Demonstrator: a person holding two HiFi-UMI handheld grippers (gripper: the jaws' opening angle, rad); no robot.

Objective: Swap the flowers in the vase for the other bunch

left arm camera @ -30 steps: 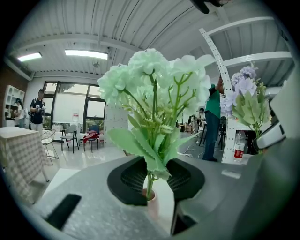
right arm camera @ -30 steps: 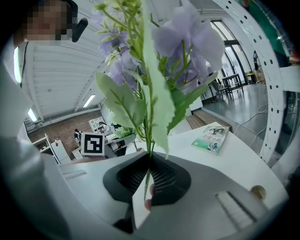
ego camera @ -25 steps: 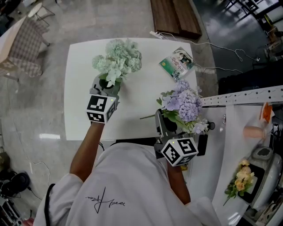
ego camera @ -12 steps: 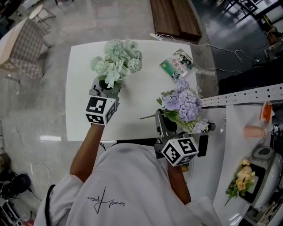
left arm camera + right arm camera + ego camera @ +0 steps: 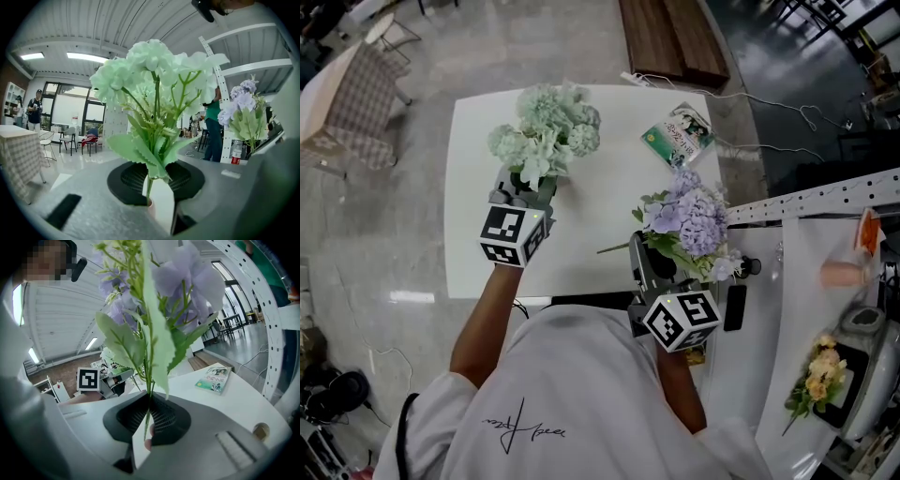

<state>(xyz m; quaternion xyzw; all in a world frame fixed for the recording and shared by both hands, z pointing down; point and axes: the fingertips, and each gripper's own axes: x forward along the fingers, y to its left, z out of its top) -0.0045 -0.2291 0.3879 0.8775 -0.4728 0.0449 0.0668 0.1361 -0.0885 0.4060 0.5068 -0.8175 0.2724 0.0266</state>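
We hold the left gripper [image 5: 523, 187] at centre left of the head view, above the white table [image 5: 600, 202]. Its jaws are clamped on the stems of the green bunch [image 5: 546, 129], whose heads stand at the upper left of the tabletop. In the left gripper view the stems run down between the jaws, with leaves spreading just above them.

We hold the right gripper [image 5: 649, 258] at lower centre, at the table's near right corner. Its jaws pinch the thin stems of the purple bunch [image 5: 692, 220], which rises just right of centre.

The two bunches are well apart. A book [image 5: 678, 134] lies at the table's upper right, beyond the purple bunch.
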